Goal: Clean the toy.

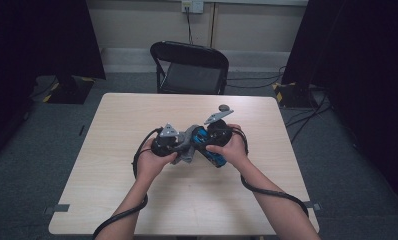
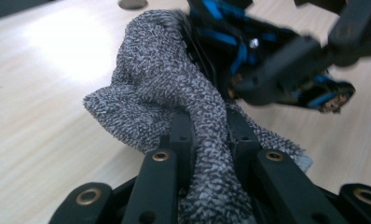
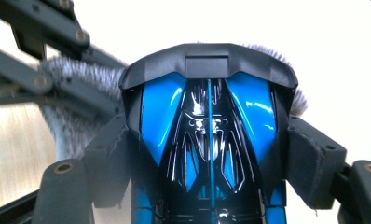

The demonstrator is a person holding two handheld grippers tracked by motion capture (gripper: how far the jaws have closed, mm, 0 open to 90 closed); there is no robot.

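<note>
From above, both hands meet over the middle of the table [image 1: 112, 150]. The left gripper [image 1: 179, 145] and the right gripper [image 1: 207, 142] come together there, with a grey cloth [image 1: 188, 154] and a blue and black toy car [image 1: 212, 152] between them, held just above the tabletop. A small round disc [image 1: 224, 107] lies on the table just beyond the hands, and a black chair [image 1: 189, 67] stands at the far side.

The left gripper view gives what the high view cannot: the left gripper [image 2: 210, 128] has its jaws pinched narrow on a fold of the speckled grey cloth [image 2: 174, 93], which bunches up and drapes against the toy car [image 2: 249, 42] beyond it, to the right.

The right gripper view shows the right gripper [image 3: 209, 161] clamped on the two sides of the toy car [image 3: 209, 140], whose glossy blue panels and black shell face the camera. Behind the car, the cloth [image 3: 76, 74] peeks out as a fuzzy grey edge, with the other gripper's arms at upper left
</note>
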